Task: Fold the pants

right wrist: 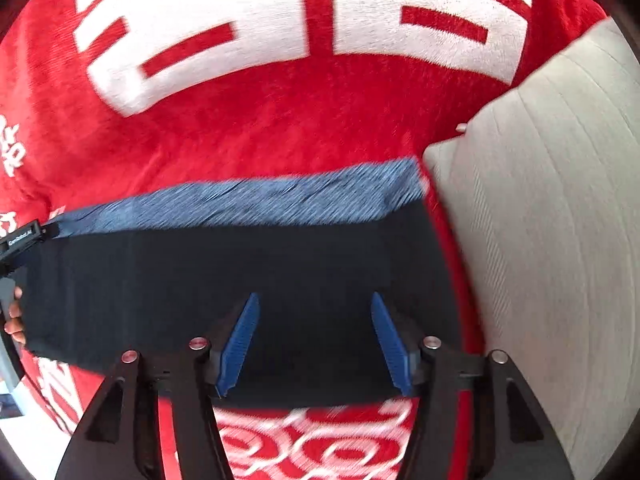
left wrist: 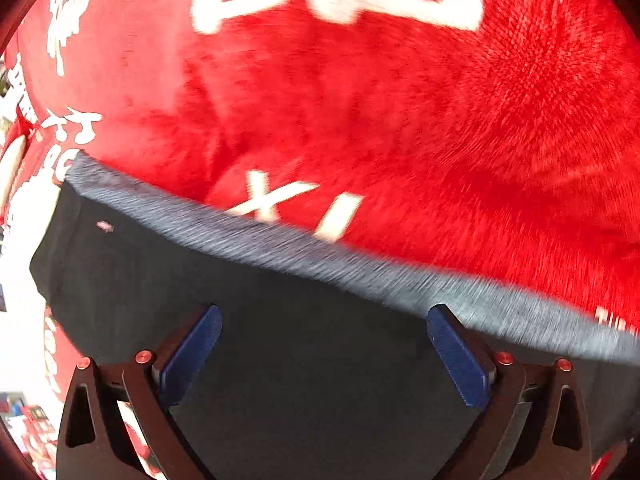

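Where both wrist cameras look almost straight down, dark navy pants (left wrist: 280,340) lie flat on a red blanket (left wrist: 360,120) printed with large white characters. A paler, heathered blue-grey band (left wrist: 304,252), apparently the waistband, runs along the pants' far edge in both views, blurred by motion. In the left wrist view the pants fill the lower half of the picture, with a small pale speck on the cloth near the left side. The left gripper (left wrist: 324,356) hangs over the dark cloth with its blue pads (left wrist: 192,356) spread wide apart; nothing sits between them, and whether the tips touch the cloth cannot be told. In the right wrist view the pants form a neat dark rectangle across the middle, the band at the top, its right end reaching close to a pale grey cushion (right wrist: 540,240) that lies on the blanket's right side. The right gripper (right wrist: 316,340) is over the pants near their lower edge, its blue pads apart and holding nothing. At the left border of that view, a person's fingers (right wrist: 16,320) and part of a black tool sit at the pants' left end. Below the pants the blanket shows white swirl patterns.
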`<state>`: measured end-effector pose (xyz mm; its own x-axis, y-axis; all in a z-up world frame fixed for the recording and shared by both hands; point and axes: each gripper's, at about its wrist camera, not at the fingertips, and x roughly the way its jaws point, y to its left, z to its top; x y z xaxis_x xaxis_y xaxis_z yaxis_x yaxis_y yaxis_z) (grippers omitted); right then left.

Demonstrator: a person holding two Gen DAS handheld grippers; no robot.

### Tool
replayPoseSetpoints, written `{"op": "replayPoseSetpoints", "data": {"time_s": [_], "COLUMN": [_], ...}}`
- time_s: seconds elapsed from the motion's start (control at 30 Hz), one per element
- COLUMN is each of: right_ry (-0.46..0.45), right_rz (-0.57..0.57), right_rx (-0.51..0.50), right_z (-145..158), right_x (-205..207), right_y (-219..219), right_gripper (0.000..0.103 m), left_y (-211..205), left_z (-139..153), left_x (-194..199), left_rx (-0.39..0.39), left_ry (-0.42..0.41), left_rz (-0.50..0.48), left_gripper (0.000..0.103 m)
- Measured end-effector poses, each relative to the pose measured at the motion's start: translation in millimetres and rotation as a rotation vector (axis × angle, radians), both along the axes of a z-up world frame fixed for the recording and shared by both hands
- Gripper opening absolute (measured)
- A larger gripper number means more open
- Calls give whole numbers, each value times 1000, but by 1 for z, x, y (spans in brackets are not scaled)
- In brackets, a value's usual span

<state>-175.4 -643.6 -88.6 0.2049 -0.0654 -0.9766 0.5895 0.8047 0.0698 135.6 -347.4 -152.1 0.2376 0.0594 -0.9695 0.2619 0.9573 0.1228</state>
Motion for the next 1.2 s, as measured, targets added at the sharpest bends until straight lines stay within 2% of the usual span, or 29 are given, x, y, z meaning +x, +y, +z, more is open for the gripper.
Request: {"op": "replayPoseSetpoints", "data": {"time_s": [0.07, 0.17, 0.33, 0.4, 0.53, 0.6, 0.67, 0.77, 0.9, 1.0, 1.13, 1.17, 1.2], "right_ry": [-8, -15, -28, -43, -83, -114, -141, -172, -196, -210, -248, -259, -258], "right_rz": [-15, -15, 27, 43, 45, 35, 11, 5, -17, -51, -104, -126, -161], "right_rx": [26, 75, 164, 235, 361, 433, 508, 571, 630, 653, 683, 699, 721], "right_z": [8, 14, 15, 12, 1, -7, -13, -19, -31, -38, -43, -48, -54], "right_x": [-5, -9, 3, 14, 29, 46, 58, 81, 106, 124, 128, 134, 137], "right_y": [24, 62, 134, 168, 224, 251, 276, 305, 333, 341, 336, 338, 337], "right_gripper": [65, 66, 67, 67, 67, 67, 67, 67, 67, 67, 63, 59, 44], "left_y": [25, 80, 171, 198, 241, 257, 271, 281, 286, 286, 286, 287, 287], "left_z": [9, 21, 32, 32, 8, -16, -21, -24, -26, -26, -25, -25, -25], "left_x": [-4, -9, 22, 38, 74, 85, 86, 86, 83, 83, 82, 83, 84], "left_rx": [24, 35, 101, 121, 153, 187, 78, 5, -27, -44, -60, -63, -63], "left_ry": [-17, -32, -76, -94, -115, -76, -76, -72, -84, -88, -100, -102, -100], "left_rz": [-18, 8, 58, 68, 54, 38, 37, 24, -2, -13, -25, -27, -30], "left_gripper": [103, 103, 103, 103, 103, 103, 103, 103, 103, 103, 103, 103, 103]}}
